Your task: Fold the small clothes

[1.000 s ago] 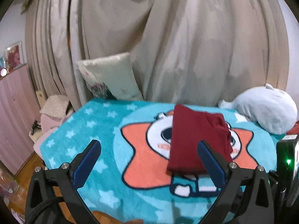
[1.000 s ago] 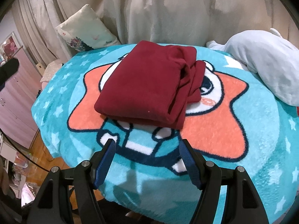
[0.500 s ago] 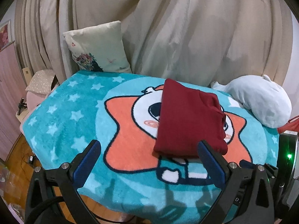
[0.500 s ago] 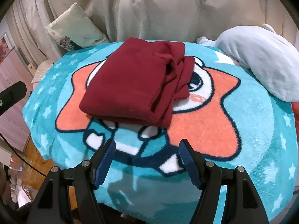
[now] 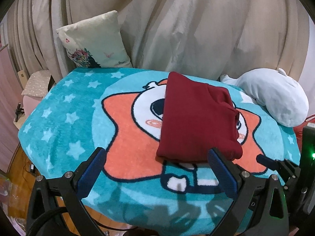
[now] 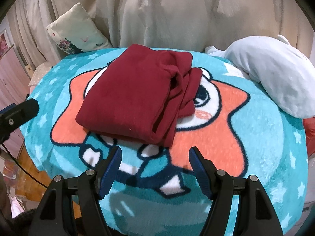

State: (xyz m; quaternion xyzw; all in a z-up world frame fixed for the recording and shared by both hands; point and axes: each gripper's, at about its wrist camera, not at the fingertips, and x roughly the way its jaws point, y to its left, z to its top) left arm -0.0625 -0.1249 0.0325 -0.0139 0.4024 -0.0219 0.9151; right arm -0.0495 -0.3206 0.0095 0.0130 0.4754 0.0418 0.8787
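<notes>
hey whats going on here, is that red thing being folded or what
A person with a handheld gripper in each hand is folding small clothes. The dark red garment already lies folded in a neat stack on the teal star blanket, with its layered edges showing on the side nearer the pale plush toy. The left gripper and the right gripper are both open and empty, hovering just short of the garment's near edge, touching nothing.

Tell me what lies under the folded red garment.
The red garment rests on the teal cartoon blanket, over its star character's face. The covered print, and anything beneath, is hidden.
</notes>
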